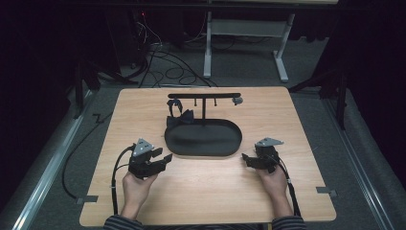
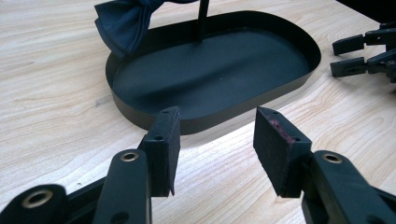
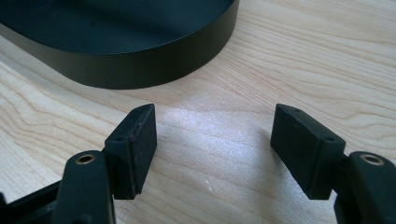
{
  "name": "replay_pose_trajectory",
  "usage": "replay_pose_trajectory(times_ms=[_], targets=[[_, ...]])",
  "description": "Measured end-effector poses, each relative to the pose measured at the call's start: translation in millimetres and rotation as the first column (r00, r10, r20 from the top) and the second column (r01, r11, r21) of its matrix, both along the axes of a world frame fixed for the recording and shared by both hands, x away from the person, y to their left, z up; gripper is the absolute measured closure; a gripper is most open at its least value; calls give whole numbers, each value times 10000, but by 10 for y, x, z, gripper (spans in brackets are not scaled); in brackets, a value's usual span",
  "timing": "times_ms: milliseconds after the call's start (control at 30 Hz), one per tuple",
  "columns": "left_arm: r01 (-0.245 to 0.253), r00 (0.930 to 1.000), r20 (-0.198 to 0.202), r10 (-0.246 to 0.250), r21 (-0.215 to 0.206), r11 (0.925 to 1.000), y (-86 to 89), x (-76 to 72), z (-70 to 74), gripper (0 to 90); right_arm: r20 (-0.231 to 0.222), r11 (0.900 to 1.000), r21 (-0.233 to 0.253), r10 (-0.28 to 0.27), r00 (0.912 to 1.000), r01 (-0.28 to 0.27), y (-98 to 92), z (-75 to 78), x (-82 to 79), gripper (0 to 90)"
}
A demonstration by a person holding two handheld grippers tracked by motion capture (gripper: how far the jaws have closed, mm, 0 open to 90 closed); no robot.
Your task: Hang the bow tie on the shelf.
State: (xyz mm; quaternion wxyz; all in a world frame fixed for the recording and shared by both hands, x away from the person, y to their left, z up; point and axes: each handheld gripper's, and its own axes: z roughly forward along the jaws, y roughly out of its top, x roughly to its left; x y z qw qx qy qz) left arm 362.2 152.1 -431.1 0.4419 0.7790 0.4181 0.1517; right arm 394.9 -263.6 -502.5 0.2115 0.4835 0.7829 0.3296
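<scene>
A black oval tray (image 1: 203,146) sits in the middle of the wooden table, with a T-shaped black stand (image 1: 205,96) rising from its back. A dark blue bow tie (image 1: 181,116) lies over the tray's back left rim (image 2: 122,28). Small items hang from the stand's bar, too small to identify. My left gripper (image 1: 163,158) rests open on the table by the tray's front left, nothing between its pads (image 2: 215,140). My right gripper (image 1: 246,159) rests open by the tray's front right corner (image 3: 215,135), also empty. The right gripper's jaws appear at the far right of the left gripper view (image 2: 359,56).
The table (image 1: 206,191) has bare wood in front of the tray and on both sides. Cables trail from each gripper toward the near edge. Beyond the table lie floor cables (image 1: 167,67) and a white frame's legs (image 1: 244,43).
</scene>
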Motion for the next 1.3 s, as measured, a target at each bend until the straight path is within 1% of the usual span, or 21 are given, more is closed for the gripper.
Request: replay_pose_trajectory(times_ms=[67, 167, 233, 367, 567, 700, 867, 1100, 1300], targets=[[-39, 10000, -45, 39, 38, 10000, -6, 4, -25, 515, -2, 10000, 5, -1, 10000, 1, 0, 0, 0, 329], [-80, 9999, -108, 79, -44, 10000, -19, 5, -65, 515, -3, 10000, 12, 0, 10000, 0, -1, 0, 0, 329], [-83, 9998, -162, 83, -28, 10000, -25, 4, -97, 515, -6, 10000, 17, -3, 10000, 3, -1, 0, 0, 329], [-27, 9995, -311, 22, -172, 9998, -26, -11, -149, 513, -8, 10000, 31, 5, 10000, -5, -1, 0, -2, 329], [-162, 9989, -452, 147, -338, 9993, -12, -26, -215, 512, -11, 10000, 37, -1, 10000, 1, -1, 0, -2, 329], [-229, 9985, -507, 218, -219, 9995, -8, -29, -276, 511, -11, 10000, 35, -2, 10000, 2, -1, 0, -2, 329], [-366, 9973, -648, 351, -220, 9991, 0, -25, -356, 510, -10, 10000, 35, -3, 10000, 3, 0, 0, -3, 329], [-496, 9963, -711, 486, -117, 9987, 18, -17, -420, 507, -10, 10000, 31, -3, 10000, 3, 0, 0, -3, 329], [-654, 9950, -750, 662, 138, 9978, 16, 3, -487, 498, -9, 10000, 31, -6, 10000, 6, 1, 0, -3, 329]])
